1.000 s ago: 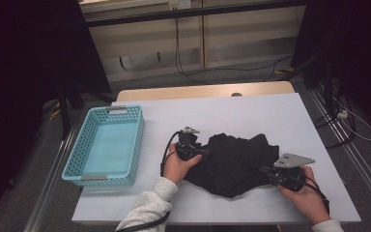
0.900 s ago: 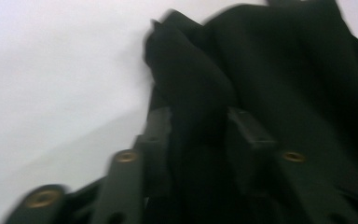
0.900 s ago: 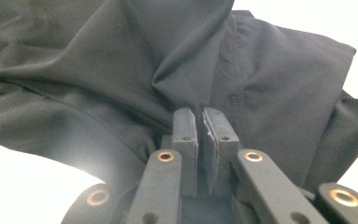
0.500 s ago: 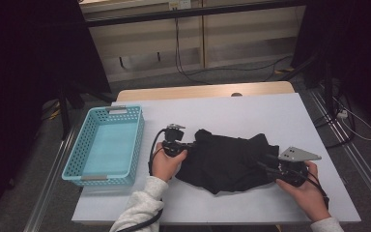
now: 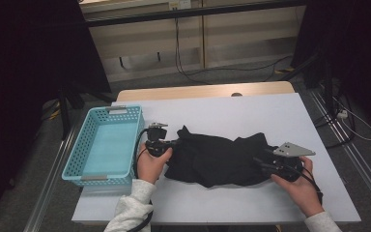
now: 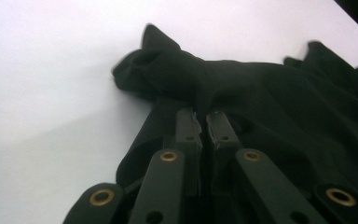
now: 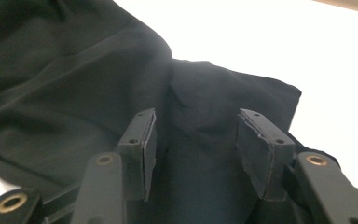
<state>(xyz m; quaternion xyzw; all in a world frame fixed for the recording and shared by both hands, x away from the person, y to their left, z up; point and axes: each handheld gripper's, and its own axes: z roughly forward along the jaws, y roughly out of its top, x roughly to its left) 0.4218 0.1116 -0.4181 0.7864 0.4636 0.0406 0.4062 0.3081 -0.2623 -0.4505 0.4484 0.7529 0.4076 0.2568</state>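
A crumpled black garment (image 5: pixel 217 159) lies across the middle of the white table (image 5: pixel 251 111). My left gripper (image 5: pixel 176 143) sits at its left end. In the left gripper view that gripper (image 6: pixel 204 122) is shut on a fold of the black cloth (image 6: pixel 261 93), with fabric pinched between the pads. My right gripper (image 5: pixel 262 162) is at the garment's right end. Its jaws have just been opening, and in the right gripper view it (image 7: pixel 196 123) stands open. The dark cloth (image 7: pixel 74 70) lies between and beyond the pads (image 7: pixel 149 135), untouched by them.
A light blue plastic basket (image 5: pixel 72 164) with nothing in it stands at the table's left edge, close beside my left hand. Bare white tabletop stretches behind the garment and to its right. Cables and dark stands line the floor around the table.
My left gripper has closed on the garment's left end and drawn it left toward the basket, stretching the cloth out. The right gripper has stayed put and let go of the right end.
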